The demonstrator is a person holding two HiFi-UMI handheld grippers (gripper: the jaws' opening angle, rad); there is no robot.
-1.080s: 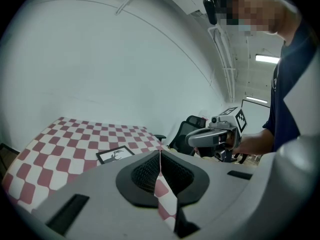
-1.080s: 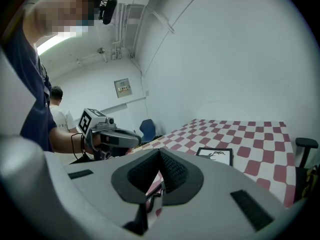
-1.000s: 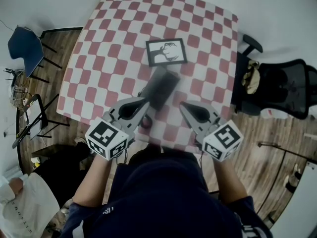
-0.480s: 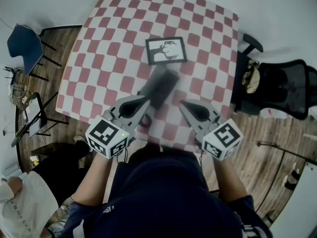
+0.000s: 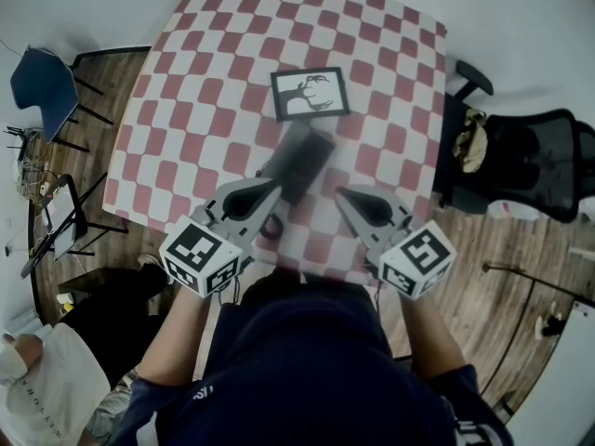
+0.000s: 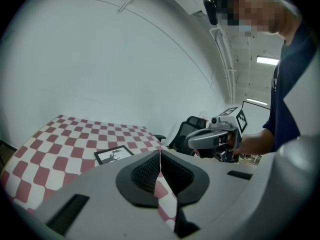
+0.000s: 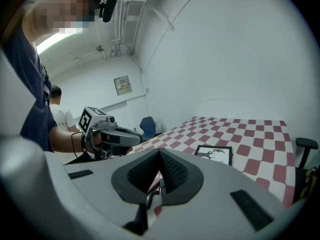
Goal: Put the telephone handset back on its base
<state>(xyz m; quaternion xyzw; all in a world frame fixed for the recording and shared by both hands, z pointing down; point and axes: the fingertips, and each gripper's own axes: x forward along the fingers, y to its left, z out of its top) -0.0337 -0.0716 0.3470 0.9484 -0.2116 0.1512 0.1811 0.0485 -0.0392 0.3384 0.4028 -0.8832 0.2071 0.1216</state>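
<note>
We see the telephone (image 5: 299,163) as 1 dark, smeared shape on the checked table (image 5: 177,110), just our side of the framed picture (image 5: 310,94). The blur is too heavy for us to separate handset from base, so we cannot say whether the handset lies in its cradle or beside it. A coiled cord (image 7: 151,191) shows through the slit of the right gripper's jaws, low on the cloth.

The left gripper (image 5: 273,191) is clenched on nothing: in its own view the 2 ridged pads meet with only tablecloth showing below them. The right gripper (image 5: 343,197) is likewise pressed shut and empty.

We judge this scene fits 2 stages: hands poised ahead of picking up a handset that lies off the base, or hands drawn clear of a phone already whole. The next move depends on which it is, and we would want a sharper look at the cradle.

Both hands hover at the table's near edge, 1 on each side of the phone, jaws aimed forward, tipped slightly down and angled inward, marker cubes toward the body.
</note>
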